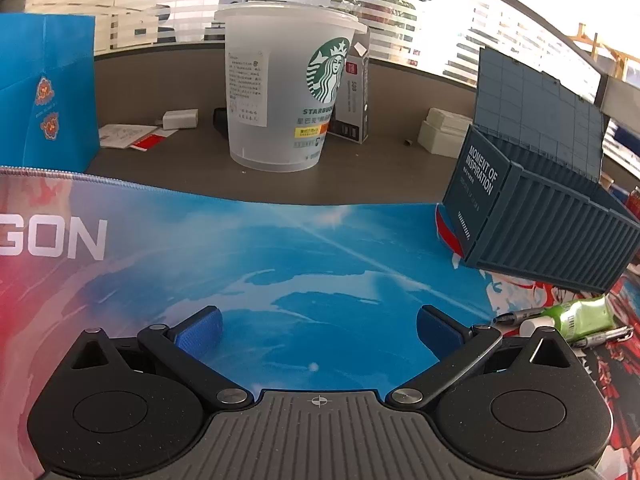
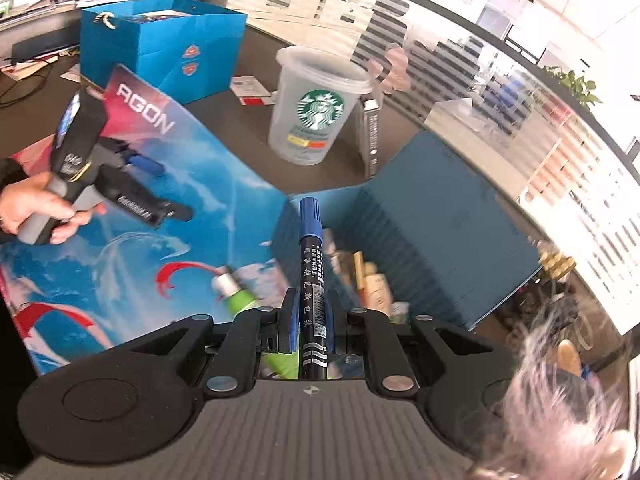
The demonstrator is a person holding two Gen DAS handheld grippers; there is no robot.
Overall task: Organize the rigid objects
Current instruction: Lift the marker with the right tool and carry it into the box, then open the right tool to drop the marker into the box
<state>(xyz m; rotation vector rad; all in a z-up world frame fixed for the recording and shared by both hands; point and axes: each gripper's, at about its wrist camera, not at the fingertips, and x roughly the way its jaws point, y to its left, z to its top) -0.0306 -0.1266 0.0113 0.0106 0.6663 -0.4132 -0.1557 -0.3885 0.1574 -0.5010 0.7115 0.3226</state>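
Item: blue-capped marker (image 2: 311,276) — right claw (image 2: 310,312) clamping it, carrying over container-style storage box (image 2: 440,216). Next, prob.: lowering in, releasing. Left claw (image 1: 318,330) idling, jaws apart, nothing between.

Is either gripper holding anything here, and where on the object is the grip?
The right gripper is shut on a blue-capped marker, clamped on the lower barrel, cap pointing away. The left gripper is open and holds nothing.

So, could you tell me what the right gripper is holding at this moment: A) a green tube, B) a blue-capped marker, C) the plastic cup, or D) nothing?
B: in the right wrist view the right gripper has its jaws shut on the blue-capped marker, whose cap points toward the open blue container box.
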